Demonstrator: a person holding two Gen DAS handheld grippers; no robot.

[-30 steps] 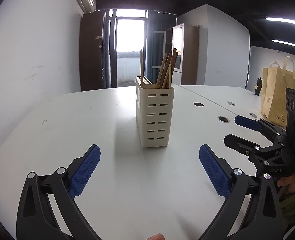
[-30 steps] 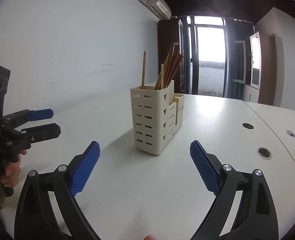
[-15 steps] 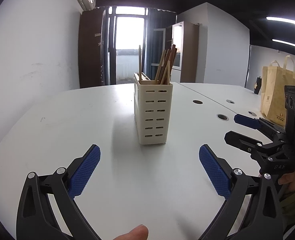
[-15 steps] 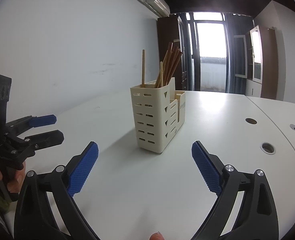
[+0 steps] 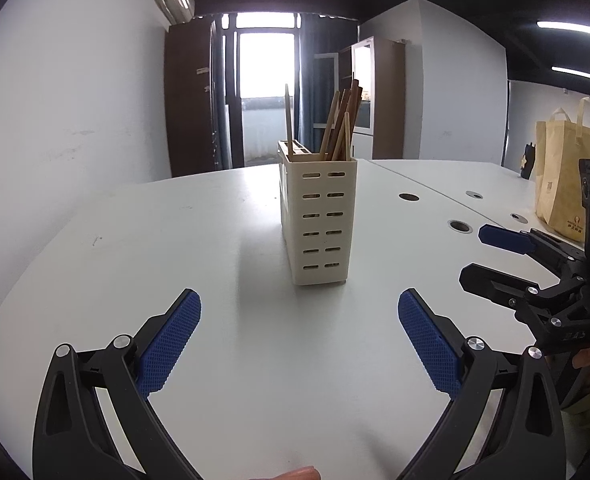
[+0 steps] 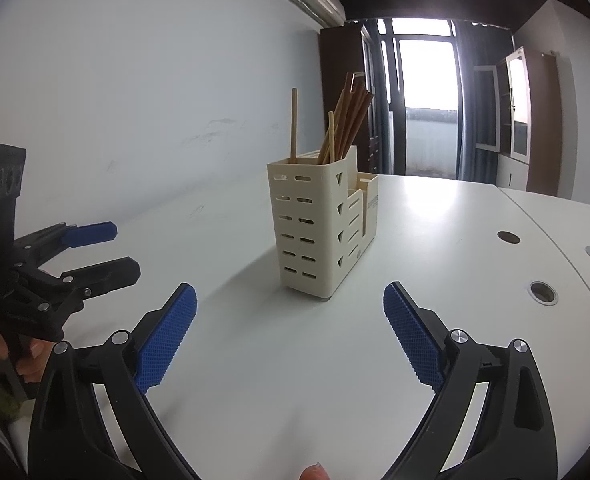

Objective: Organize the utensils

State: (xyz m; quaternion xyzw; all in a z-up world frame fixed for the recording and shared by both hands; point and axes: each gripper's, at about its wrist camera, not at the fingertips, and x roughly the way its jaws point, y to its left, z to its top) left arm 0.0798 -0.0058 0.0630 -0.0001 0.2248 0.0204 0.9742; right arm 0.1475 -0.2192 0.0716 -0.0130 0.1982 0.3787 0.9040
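- White table [image 5: 175,240] carries one cream holder [image 5: 319,220], with wooden chopsticks [image 5: 341,124] standing upright inside it and none lying beside it.
- Since a second ago both cameras have tilted slightly, so the holder sits lower in view; nothing in it has shifted.
- Left gripper [image 5: 299,336] and right gripper [image 6: 291,332] hover in front of the holder, fingers spread, carrying nothing (each visible beside the other).
- Sticks already stowed: this fits sorting finished, or a rearrangement to come.
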